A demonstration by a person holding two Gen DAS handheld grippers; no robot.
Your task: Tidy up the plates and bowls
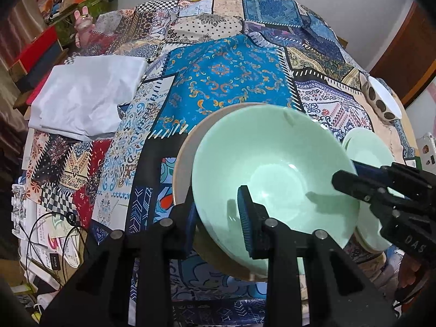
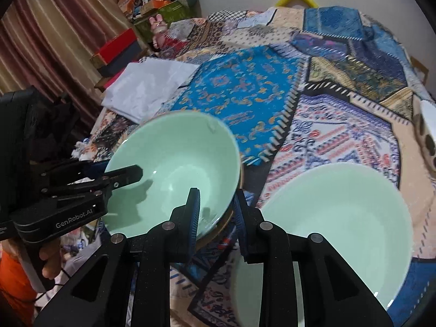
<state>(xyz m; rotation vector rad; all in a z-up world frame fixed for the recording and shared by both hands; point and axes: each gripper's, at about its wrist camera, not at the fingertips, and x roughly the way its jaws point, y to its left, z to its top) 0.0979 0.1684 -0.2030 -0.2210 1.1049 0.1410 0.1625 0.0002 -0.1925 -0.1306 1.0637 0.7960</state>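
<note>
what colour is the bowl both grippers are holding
Pale mint green bowl, clearest in the left wrist view.

The left gripper points steeply down, its two blue-padded fingers closed on the rim of the green bowl: one finger sits inside the bowl, the other outside its wall. The right gripper is also tilted downward and pinches the opposite rim of the same bowl, one padded finger inside, the other outside. Bare fingers of the person's left hand wrap the left gripper's handle below its body.
</note>
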